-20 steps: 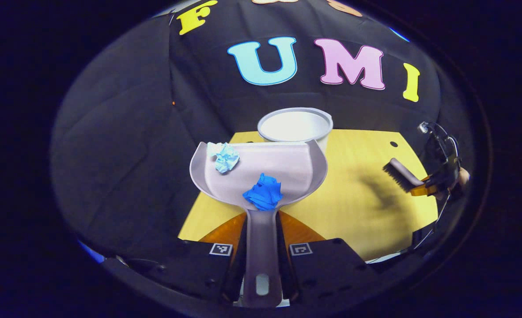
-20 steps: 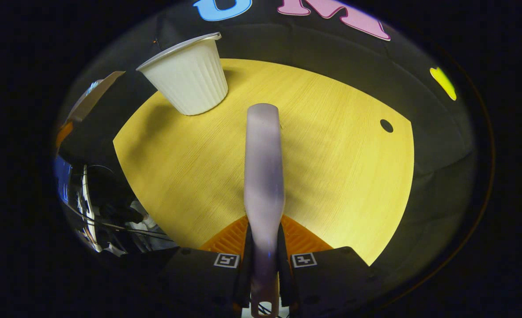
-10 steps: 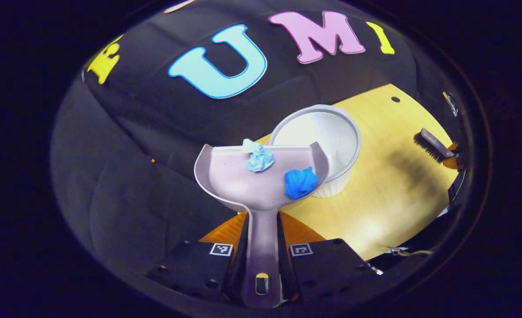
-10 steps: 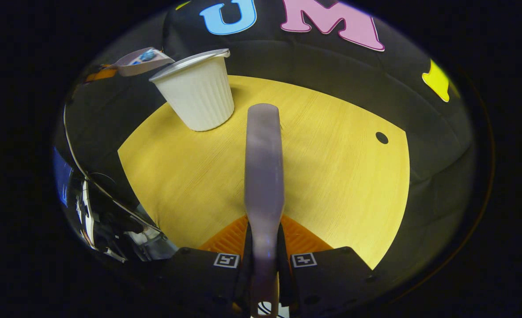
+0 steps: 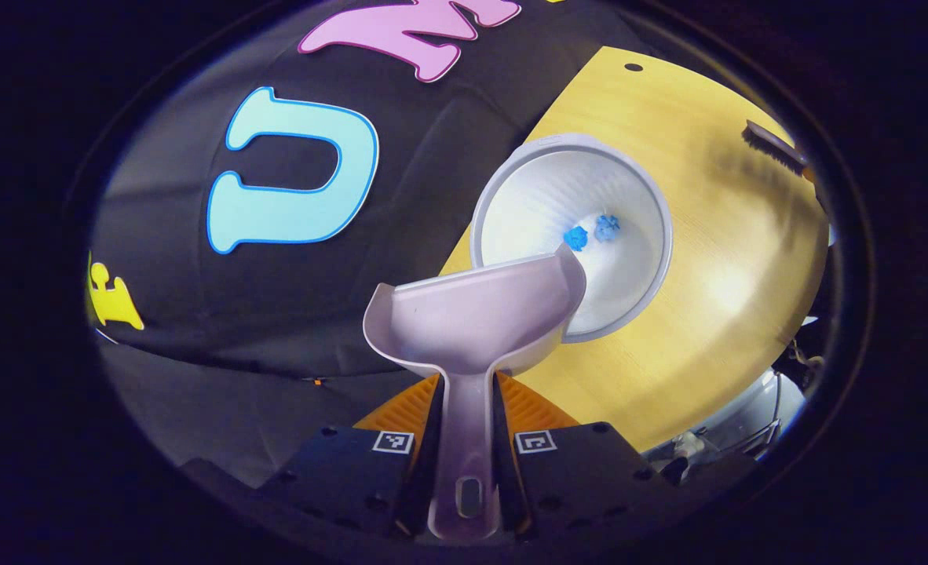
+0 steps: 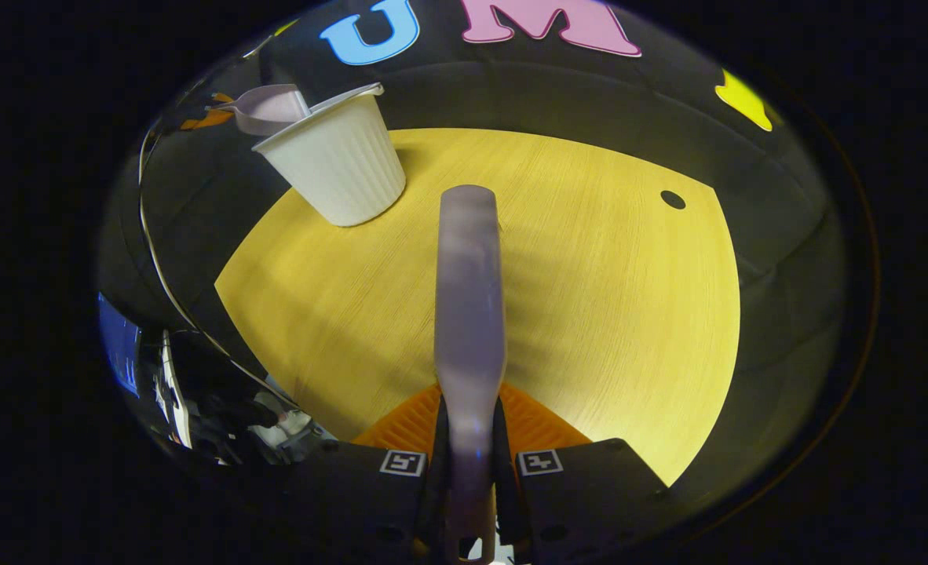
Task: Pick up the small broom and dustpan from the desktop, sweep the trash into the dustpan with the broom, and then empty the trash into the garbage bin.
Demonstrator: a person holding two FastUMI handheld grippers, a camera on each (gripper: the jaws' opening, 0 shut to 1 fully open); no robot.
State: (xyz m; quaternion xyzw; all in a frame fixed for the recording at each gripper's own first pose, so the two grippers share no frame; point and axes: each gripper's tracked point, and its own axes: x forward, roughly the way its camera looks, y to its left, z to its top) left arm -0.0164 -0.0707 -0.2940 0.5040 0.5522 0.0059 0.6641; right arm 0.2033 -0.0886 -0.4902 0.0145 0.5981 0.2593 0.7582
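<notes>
1. Both orange fingers (image 5: 511, 404) of my left gripper (image 5: 464, 439) are clamped on the grey handle of the dustpan (image 5: 476, 322), seen in the left gripper view. I hold the pan tilted, its open front lip hanging over the near rim of the white garbage bin (image 5: 644, 275). The pan's scoop is bare. Two blue paper wads (image 5: 592, 232) lie at the bottom of the bin, one darker, one paler, just beside each other. The bin stands on the yellow wooden desktop (image 5: 715, 298), near the edge by the black cloth wall. Far off at the upper right, the bristle head of the broom (image 5: 774, 147) hangs above the desktop.

2. Both fingers (image 6: 535, 420) of my right gripper (image 6: 468, 471) press on the broom handle (image 6: 469, 314), seen in the right gripper view; it runs straight ahead over the desktop (image 6: 605, 298). The ribbed bin (image 6: 337, 161) stands upright at the upper left, well apart from the handle tip. Behind its rim I see the dustpan (image 6: 264, 106) tipped against the bin's far side, with the left gripper's orange finger (image 6: 209, 119) beside it.
</notes>
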